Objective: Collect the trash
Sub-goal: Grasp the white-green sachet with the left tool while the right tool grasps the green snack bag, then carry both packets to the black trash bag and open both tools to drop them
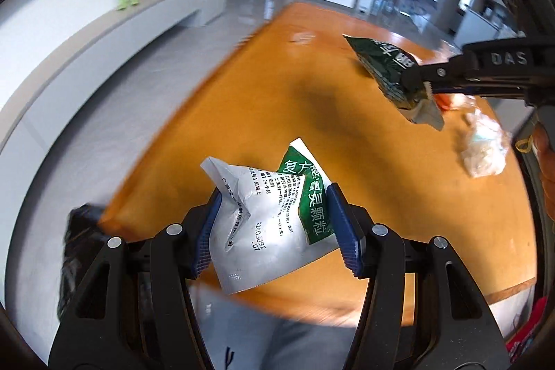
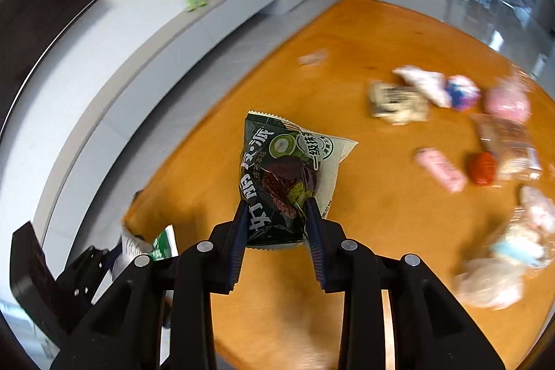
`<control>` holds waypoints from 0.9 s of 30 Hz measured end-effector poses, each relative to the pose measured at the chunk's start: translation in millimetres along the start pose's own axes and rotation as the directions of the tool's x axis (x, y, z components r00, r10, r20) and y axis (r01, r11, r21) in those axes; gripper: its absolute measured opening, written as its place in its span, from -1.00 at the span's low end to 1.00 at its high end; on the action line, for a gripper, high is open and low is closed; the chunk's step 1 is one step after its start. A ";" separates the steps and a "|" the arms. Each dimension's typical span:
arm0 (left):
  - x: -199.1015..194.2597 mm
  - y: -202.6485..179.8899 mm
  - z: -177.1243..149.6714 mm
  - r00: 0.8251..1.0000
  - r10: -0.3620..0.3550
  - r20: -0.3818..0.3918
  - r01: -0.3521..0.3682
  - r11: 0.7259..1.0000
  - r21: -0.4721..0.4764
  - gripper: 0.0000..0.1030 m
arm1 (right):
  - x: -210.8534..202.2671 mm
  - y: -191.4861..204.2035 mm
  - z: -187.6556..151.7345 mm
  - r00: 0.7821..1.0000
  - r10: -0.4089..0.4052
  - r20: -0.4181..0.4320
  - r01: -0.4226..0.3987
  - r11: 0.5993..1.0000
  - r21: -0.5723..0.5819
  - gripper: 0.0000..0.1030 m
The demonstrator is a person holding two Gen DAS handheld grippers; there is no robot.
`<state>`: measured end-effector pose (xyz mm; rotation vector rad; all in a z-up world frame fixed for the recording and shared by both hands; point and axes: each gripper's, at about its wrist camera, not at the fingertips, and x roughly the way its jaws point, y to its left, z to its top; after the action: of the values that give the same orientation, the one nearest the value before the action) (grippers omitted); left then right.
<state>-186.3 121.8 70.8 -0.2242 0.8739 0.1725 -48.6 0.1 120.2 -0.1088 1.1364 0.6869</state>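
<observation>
Left gripper [image 1: 275,227]: jaws about half apart, blue ribbed pads pressed on either side of a crumpled silver-white foil sachet with a green printed panel [image 1: 260,217]. Sachet held in the air above the near edge of the orange wooden tabletop [image 1: 277,99].

Right gripper [image 2: 277,224]: jaws narrow, clamped on the lower end of a dark green glossy snack wrapper with a pale side panel [image 2: 284,169]. Wrapper hangs clear of the tabletop, upper end free.

Both items: lifted, not yet deposited.

Black crumpled plastic bag [image 1: 81,252]: below the table's corner, at floor level beside the left gripper; probably the bin liner, though blurred.

Remaining litter on the tabletop, well apart from both grippers: a pink oblong packet [image 2: 440,170], a red round wrapped sweet [image 2: 482,169], a clear printed food bag [image 2: 510,144], a blue-and-white ball-shaped wrapper [image 2: 461,91], whitish crumpled tissues [image 2: 492,280], a small pale scrap [image 2: 314,58]. Details blurred.

Step in hand, by judgement: carrying two picked pieces off the table toward the bag.

Next move calls for: bringing each gripper over the bag's mouth, then releasing; light foil may cling to the pads or drift past the opening.
</observation>
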 end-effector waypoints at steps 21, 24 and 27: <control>-73.9 247.2 -151.5 0.923 0.360 -0.133 -0.381 0.813 -0.441 0.18 | 109.5 276.3 -74.9 0.930 0.241 -0.278 -0.332 0.874 -0.355 -0.32; -68.8 265.6 -155.9 0.907 0.381 -0.178 -0.418 0.776 -0.472 0.90 | 131.0 296.9 -76.0 0.936 0.212 -0.281 -0.311 0.872 -0.379 0.12; -73.0 270.6 -161.5 0.892 0.416 -0.179 -0.449 0.765 -0.461 0.88 | 137.0 303.6 -72.2 0.939 0.224 -0.262 -0.312 0.876 -0.367 0.39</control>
<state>-416.6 335.4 -6.4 -0.5068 0.9273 0.8379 -241.3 271.9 48.4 -0.3890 1.2116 1.1818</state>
